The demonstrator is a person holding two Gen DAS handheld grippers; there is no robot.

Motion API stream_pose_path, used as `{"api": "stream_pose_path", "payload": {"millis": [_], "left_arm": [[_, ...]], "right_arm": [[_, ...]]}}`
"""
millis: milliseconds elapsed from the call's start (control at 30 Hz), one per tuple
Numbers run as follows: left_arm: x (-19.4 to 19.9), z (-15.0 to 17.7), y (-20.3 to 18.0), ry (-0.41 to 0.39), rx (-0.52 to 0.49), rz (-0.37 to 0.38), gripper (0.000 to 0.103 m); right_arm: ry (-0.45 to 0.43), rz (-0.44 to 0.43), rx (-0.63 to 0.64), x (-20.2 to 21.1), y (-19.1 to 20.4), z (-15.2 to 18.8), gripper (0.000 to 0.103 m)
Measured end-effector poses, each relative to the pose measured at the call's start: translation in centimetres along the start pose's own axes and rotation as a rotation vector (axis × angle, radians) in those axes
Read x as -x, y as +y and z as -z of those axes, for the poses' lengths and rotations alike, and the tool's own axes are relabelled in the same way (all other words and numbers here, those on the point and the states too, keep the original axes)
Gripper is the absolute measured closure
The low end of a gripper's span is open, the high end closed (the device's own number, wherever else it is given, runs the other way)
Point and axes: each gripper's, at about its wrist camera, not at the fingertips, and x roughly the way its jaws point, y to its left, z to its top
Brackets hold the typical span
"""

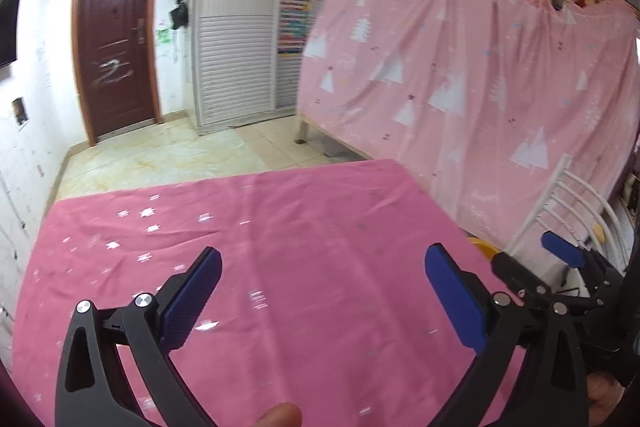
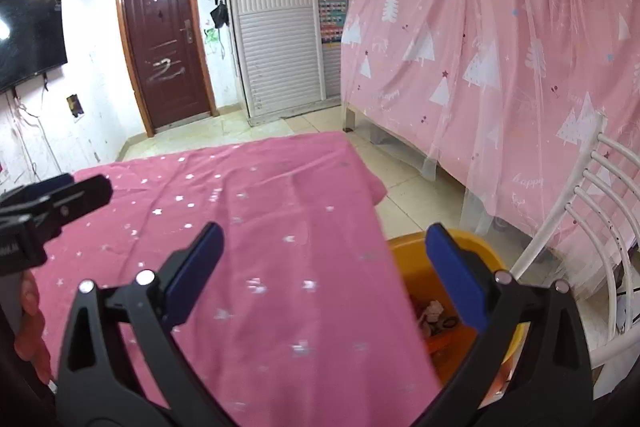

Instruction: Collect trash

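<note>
The left gripper (image 1: 324, 267), a black 2-finger tong with blue rubber pads, stands wide apart above a table draped in a dark pink cloth with small white stars (image 1: 280, 235), and nothing lies between its fingers. A fingertip (image 1: 280, 415) of the person shows at the bottom edge of the left wrist view. The right gripper (image 2: 324, 247), built the same way, is also spread wide with nothing between its pads; its left finger hangs over the star cloth and its right finger over a round orange plastic bin (image 2: 476, 247) that stands on the floor just beside the table's right edge. Inside that bin lie pieces of trash (image 2: 434, 315): something pale and crumpled, a dark ring and an orange scrap, too blurred to tell further. In the left wrist view only a sliver of the bin's rim peeks past the table corner. A white metal chair with curved back bars (image 2: 592, 195) stands just to the right of the bin. Behind them hangs a light pink curtain printed with white trees (image 2: 500, 47), draped from a wooden frame. Further back are a dark brown door (image 2: 164, 39), a white slatted wardrobe (image 2: 276, 39), a black wall-mounted screen (image 2: 30, 39) and a pale tiled floor (image 1: 160, 155).
</note>
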Motion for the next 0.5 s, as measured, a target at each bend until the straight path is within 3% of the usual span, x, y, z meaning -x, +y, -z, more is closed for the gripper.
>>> {"api": "stream_pose_path", "payload": {"millis": [267,500], "left_arm": [[2.5,2.2,5.1,-0.038,0.013,-0.108,0.008],[4.2,4.1,8.5,-0.037,0.038,-0.146,0.008]], "right_arm": [[0.009,-0.038,0.031,0.1,4.2,0.8,0.006],[0.013,-0.078,0.086,0.5,7.5,1.7,0.006]]}}
